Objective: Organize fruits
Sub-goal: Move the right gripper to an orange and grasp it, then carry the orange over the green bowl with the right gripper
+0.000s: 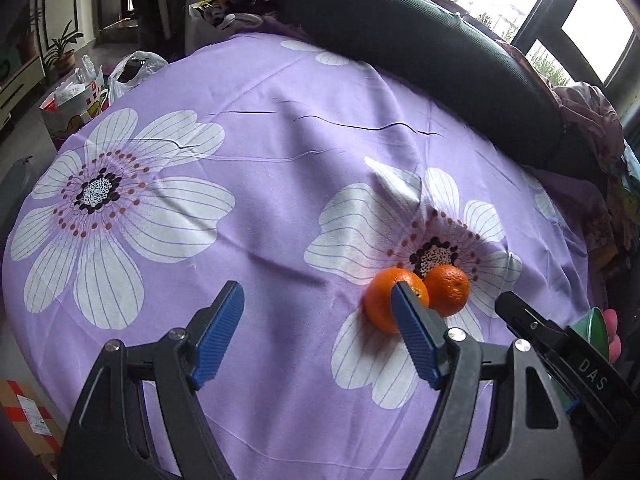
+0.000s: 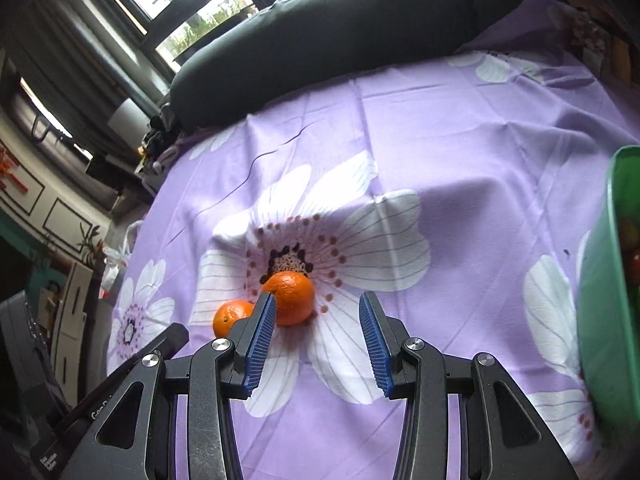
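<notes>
On the purple flowered cloth covering the tabletop [image 1: 280, 92], two oranges sit touching at the heart of a printed flower. The left gripper [image 1: 316, 320] hangs with jaws wide apart and empty, one orange [image 1: 380, 296] just behind its right finger. The other orange [image 2: 294, 296] lies ahead of the right gripper [image 2: 318, 340], whose jaws stand apart, empty — narrower than the left pair. The risk: a finger nudges one orange and both roll off across the cloth. At far right a green bowl [image 2: 600, 320] holds fruit — kinds unclear.
</notes>
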`<action>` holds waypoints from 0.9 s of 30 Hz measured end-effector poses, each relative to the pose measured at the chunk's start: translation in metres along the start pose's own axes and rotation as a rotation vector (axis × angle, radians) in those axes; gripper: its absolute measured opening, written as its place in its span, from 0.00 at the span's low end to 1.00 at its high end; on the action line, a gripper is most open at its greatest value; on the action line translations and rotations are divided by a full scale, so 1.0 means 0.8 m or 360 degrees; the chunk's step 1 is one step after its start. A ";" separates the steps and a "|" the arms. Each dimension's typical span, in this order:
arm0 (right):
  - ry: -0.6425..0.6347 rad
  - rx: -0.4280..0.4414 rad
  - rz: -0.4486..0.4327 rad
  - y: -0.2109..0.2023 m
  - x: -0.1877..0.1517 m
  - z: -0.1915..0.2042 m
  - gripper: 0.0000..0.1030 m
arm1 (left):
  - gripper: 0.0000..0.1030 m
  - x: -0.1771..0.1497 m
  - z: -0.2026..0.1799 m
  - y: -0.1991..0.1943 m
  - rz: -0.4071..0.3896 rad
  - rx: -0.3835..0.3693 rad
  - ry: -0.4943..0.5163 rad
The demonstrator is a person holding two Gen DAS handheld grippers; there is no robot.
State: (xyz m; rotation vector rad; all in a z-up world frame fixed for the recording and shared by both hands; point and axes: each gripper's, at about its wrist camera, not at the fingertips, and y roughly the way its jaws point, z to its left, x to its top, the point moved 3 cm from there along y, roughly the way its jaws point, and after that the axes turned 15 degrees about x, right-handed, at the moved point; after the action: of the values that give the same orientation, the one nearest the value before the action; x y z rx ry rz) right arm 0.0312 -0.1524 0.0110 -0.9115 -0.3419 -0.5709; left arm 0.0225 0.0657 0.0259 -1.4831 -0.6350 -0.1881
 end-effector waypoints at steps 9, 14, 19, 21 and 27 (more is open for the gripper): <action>-0.0024 -0.0002 0.0063 0.043 -0.005 0.006 0.43 | 0.73 0.001 0.000 0.008 0.0025 0.0009 -0.0001; -0.0045 0.0019 0.0076 0.051 -0.008 0.007 0.43 | 0.74 0.000 0.001 0.010 0.0037 0.0005 0.0005; -0.0148 -0.0075 0.0090 0.063 -0.013 0.016 0.43 | 0.73 -0.002 0.000 0.011 0.0034 0.0033 0.0004; -0.0147 -0.0080 0.0078 0.063 -0.014 0.015 0.43 | 0.73 -0.002 0.000 0.010 0.0027 0.0025 0.0013; -0.0133 -0.0133 0.0074 0.040 -0.013 0.016 0.43 | 0.73 -0.004 -0.005 0.006 0.0027 -0.0006 0.0025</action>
State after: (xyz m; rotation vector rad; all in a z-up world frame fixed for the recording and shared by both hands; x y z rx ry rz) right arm 0.0414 -0.1233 -0.0072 -1.0236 -0.3734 -0.5085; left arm 0.0233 0.0619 0.0206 -1.4886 -0.6096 -0.1881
